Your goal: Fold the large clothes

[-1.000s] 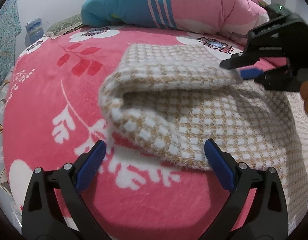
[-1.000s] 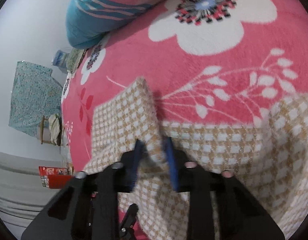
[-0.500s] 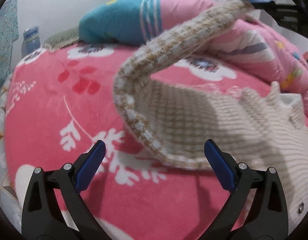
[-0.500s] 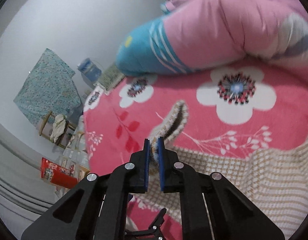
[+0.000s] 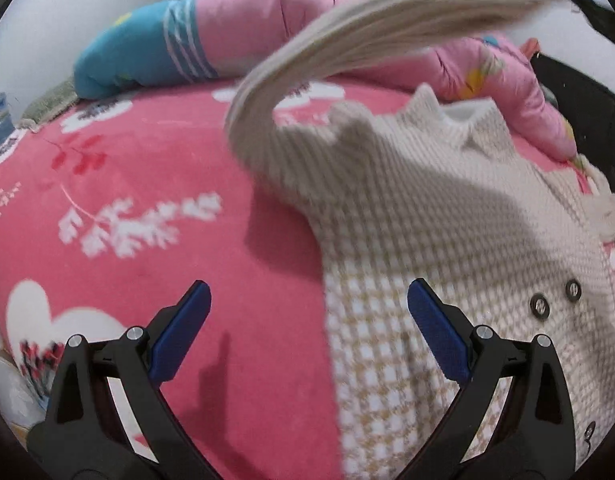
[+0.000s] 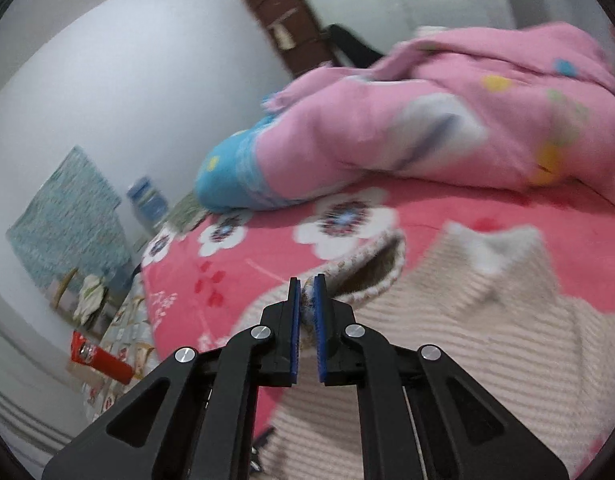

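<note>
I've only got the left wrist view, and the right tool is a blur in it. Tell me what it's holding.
Observer: The right tool is shut on the rim of the cardigan sleeve, with knit pinched between its pads.
Operator: Describe what's just past its tips.
Observer: The sleeve's open end gapes there, dark inside.
Operator: Check beside the bed.
Observer: A red object lies low beside the bed, too blurred to name.

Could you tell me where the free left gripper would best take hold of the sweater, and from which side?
Probably the sweater's left side edge, the straight border lying flat on the pink blanket ahead of the open left gripper. Come in low from the blanket side, one finger under the edge. The right gripper already holds the raised sleeve.
</note>
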{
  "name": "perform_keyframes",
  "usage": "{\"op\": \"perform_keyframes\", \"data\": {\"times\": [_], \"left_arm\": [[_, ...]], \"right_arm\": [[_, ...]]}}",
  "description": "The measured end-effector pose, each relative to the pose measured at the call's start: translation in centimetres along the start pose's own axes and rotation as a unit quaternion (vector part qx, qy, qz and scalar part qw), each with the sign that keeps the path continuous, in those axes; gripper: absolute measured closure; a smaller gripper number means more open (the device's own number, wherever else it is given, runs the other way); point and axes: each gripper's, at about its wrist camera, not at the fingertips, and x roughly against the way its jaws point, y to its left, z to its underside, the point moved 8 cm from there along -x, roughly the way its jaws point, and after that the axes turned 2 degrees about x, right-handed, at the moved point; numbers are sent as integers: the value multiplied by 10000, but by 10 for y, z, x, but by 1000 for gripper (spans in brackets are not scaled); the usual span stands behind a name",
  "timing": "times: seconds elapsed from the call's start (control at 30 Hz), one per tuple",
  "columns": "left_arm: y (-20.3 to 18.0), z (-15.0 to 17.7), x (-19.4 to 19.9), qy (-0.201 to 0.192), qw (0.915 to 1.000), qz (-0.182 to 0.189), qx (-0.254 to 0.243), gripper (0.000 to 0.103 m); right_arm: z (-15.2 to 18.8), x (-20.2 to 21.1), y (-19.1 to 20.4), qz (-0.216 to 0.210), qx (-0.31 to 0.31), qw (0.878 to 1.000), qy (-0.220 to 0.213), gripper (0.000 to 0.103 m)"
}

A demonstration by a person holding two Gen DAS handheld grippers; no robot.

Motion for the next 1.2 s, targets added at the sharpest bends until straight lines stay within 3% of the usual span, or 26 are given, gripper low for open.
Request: {"op": "perform_keyframes", "data": {"times": [0.13, 0.23, 0.33, 0.4, 0.57, 0.8, 0.93, 1.03, 1.1, 1.2], "left_arm": [[1, 10, -16, 193, 9997, -126, 27, 7], [6, 15, -23, 306, 9993, -217, 91, 7], [9, 19, -27, 350, 9990, -224, 140, 7], [11, 20, -27, 355, 9990, -237, 152, 7], [16, 19, -29, 324, 9990, -212, 212, 7], [16, 22, -29, 192, 9994, -169, 238, 7], [19, 24, -30, 160, 9995, -93, 270, 7], [19, 24, -30, 151, 9995, -74, 280, 7], [20, 24, -30, 151, 9995, -80, 268, 7], [20, 24, -30, 143, 9995, -76, 268, 7]], "right_arm": [[54, 8, -80, 336, -569, 9973, 320, 96], [113, -15, -134, 583, -940, 9890, 981, 96], [161, -35, -169, 509, -1458, 9760, 1538, 96], [173, -36, -181, 446, -1632, 9733, 1551, 94], [170, -33, -196, 316, -1841, 9722, 1413, 77], [166, -65, -190, 124, -1797, 9693, 1671, 75], [158, -78, -179, 397, -1334, 9765, 1647, 94], [134, -64, -161, 542, -952, 9862, 1241, 95], [109, -37, -148, 642, -687, 9929, 731, 95], [86, -1, -147, 833, -523, 9949, 234, 95]]}}
